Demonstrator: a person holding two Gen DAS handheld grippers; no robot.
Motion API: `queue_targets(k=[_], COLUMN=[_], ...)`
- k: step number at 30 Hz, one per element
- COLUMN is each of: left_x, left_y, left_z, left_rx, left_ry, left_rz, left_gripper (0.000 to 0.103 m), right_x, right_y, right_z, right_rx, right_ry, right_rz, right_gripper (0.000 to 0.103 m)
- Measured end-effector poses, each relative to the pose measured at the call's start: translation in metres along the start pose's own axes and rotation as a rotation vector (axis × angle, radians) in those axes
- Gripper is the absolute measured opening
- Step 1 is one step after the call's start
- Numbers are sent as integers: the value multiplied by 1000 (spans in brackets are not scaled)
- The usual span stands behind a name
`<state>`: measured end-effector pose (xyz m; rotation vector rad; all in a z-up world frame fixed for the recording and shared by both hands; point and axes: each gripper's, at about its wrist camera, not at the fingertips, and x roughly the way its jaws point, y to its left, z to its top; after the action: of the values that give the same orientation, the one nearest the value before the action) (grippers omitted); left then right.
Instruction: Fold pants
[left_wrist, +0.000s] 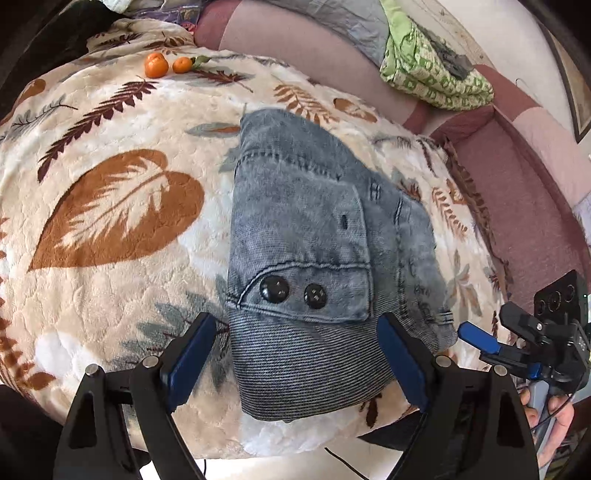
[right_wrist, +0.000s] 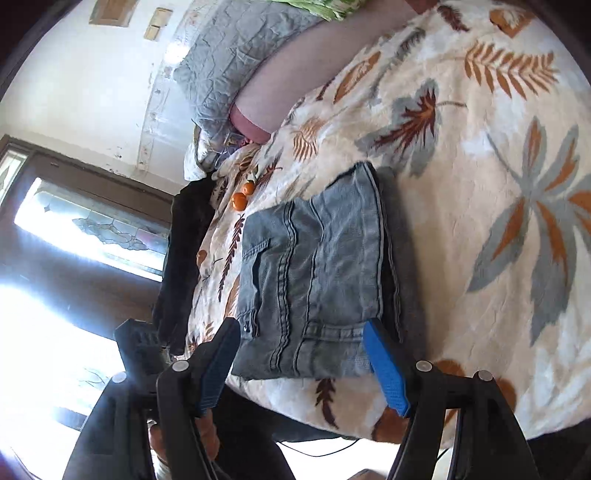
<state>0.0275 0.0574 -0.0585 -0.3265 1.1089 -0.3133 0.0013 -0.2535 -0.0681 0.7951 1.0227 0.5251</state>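
Note:
The blue denim pants lie folded into a compact bundle on the leaf-patterned blanket, their ribbed waistband and two dark buttons facing me. My left gripper hovers open over the near waistband edge, its fingers standing either side of the cloth without pressing it. My right gripper shows at the bundle's right edge, held by a hand. In the right wrist view the pants lie just beyond my right gripper. It is open, its blue pads apart from the cloth.
Two tangerines sit at the blanket's far side. A green quilt and a grey pillow rest on the mauve bolster behind. A dark garment hangs at the bed's edge near a bright window.

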Motion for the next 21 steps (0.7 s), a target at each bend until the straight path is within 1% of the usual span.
queue_targets(k=[2, 5, 7, 9, 12, 14, 15, 16, 17, 18, 21], left_x=[8, 7, 9, 11, 14, 17, 17, 16, 16, 17, 18], left_y=[5, 4, 1, -1, -6, -12, -13, -13, -13, -13, -14], left_z=[-7, -11, -10, -9, -9, -10, -10, -10, -10, -10, -11], left_rx=[6, 21, 25, 32, 36, 45, 49, 51, 52, 52, 62], left_ry=[21, 3, 6, 6, -6, -12, -12, -11, -9, -8, -10], left_rz=[25, 43, 53, 58, 71, 88, 92, 94, 89, 88, 93], left_gripper=[89, 89, 89, 89, 90, 90, 90, 90, 90, 90, 90], right_x=[0, 8, 14, 18, 29, 39, 41, 40, 37, 34, 30], right_y=[-8, -13, -10, -3, -2, -9, -10, -9, -9, -10, -12], right_z=[-12, -16, -18, -23, -25, -23, -21, -19, -16, -12, -7], right_rx=[40, 84, 107, 99, 105, 145, 149, 142, 130, 122, 88], right_ry=[-6, 9, 23, 37, 43, 41, 27, 4, -20, -39, -60], right_rz=[4, 49, 61, 73, 59, 55, 49, 35, 10, -9, -81], right_gripper=[72, 71, 71, 71, 71, 70, 66, 46, 21, 15, 9])
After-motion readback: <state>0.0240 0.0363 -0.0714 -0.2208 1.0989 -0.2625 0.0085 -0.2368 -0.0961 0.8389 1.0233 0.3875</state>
